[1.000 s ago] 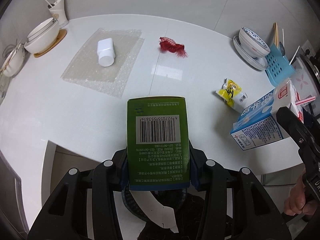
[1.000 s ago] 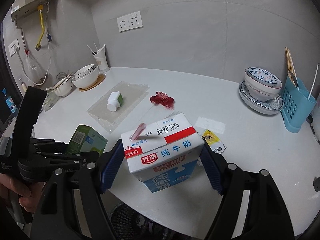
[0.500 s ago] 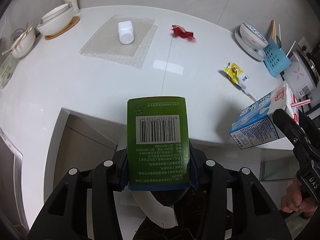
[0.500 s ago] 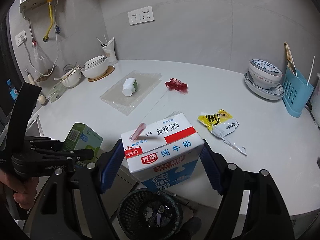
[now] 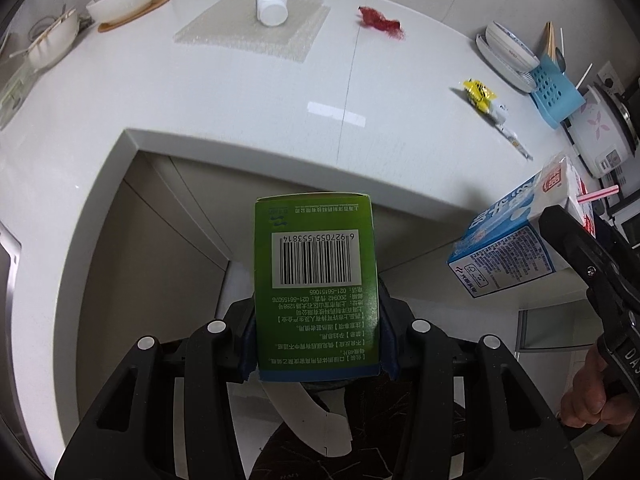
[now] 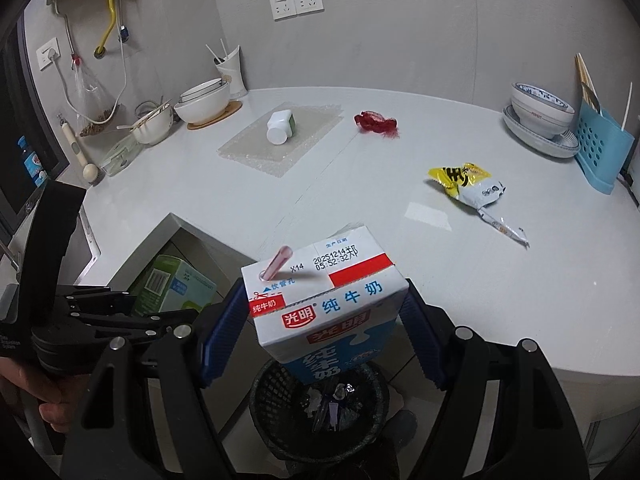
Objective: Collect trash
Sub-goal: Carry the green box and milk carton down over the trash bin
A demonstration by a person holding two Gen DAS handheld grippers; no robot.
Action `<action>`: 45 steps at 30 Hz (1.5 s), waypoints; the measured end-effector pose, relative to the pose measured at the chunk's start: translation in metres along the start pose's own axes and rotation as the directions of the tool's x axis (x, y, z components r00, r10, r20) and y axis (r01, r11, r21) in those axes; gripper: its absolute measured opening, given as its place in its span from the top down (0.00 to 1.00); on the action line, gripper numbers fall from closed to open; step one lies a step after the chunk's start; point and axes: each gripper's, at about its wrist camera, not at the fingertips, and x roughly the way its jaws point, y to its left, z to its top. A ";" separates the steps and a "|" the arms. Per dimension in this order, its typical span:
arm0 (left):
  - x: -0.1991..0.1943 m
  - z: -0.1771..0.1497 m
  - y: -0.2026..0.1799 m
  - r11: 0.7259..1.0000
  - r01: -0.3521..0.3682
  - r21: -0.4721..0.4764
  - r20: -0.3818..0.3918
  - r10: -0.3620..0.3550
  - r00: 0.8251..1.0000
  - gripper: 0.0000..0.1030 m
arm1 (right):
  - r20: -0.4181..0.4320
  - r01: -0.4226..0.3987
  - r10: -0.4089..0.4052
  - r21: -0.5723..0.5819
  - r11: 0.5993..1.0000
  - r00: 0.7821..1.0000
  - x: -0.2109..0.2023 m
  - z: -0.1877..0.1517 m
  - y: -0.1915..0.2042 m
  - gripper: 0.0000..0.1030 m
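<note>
The white surface (image 6: 248,196) carries the remaining items and serves as the reference for all positions. Below its front edge, on the floor, stands a black mesh bin (image 6: 320,408) with scraps inside.

The right hand-held gripper (image 6: 320,332) is closed on a blue-and-white milk carton (image 6: 326,304), its blue pads pressed against both sides; a pink straw (image 6: 277,266) protrudes from the carton top. The carton is held off the front edge of the surface, directly above the bin.

The left hand-held gripper (image 5: 318,344) is clamped on a green box (image 5: 316,288), barcode face up, also clear of the surface's front edge, in front of the cabinet recess beneath it.

On the surface, toward the rear left, a sheet of bubble wrap (image 6: 244,152) lies flat with a white bottle (image 6: 280,128) on its side on top. A red mesh scrap (image 6: 376,124) lies just right of the sheet. A yellow snack wrapper (image 6: 464,184) lies on the right half, well apart from the scrap. White bowls (image 6: 202,100) stand at the rear left corner, a blue utensil rack (image 6: 600,148) at the far right.
</note>
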 end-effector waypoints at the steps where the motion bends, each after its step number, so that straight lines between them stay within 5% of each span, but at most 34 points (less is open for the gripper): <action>1: 0.004 -0.004 0.001 1.000 -0.004 0.000 -0.006 0.004 1.000 0.56 | -0.007 -0.002 0.002 0.001 1.000 1.000 0.003 -0.004 0.001 0.31; 24: 0.057 -0.052 0.033 0.999 -0.031 -0.043 -0.002 0.031 1.000 0.56 | -0.220 0.014 -0.017 -0.013 1.000 0.975 0.081 -0.087 0.006 0.31; 37: 0.072 -0.064 0.043 0.999 -0.017 -0.032 -0.012 0.016 1.000 0.56 | -0.264 0.012 -0.023 -0.043 0.999 0.964 0.107 -0.103 0.016 0.30; 45: 0.084 -0.061 0.039 0.999 -0.026 -0.026 -0.025 0.025 0.999 0.56 | -0.243 0.054 -0.053 -0.002 0.999 0.969 0.094 -0.102 -0.001 0.13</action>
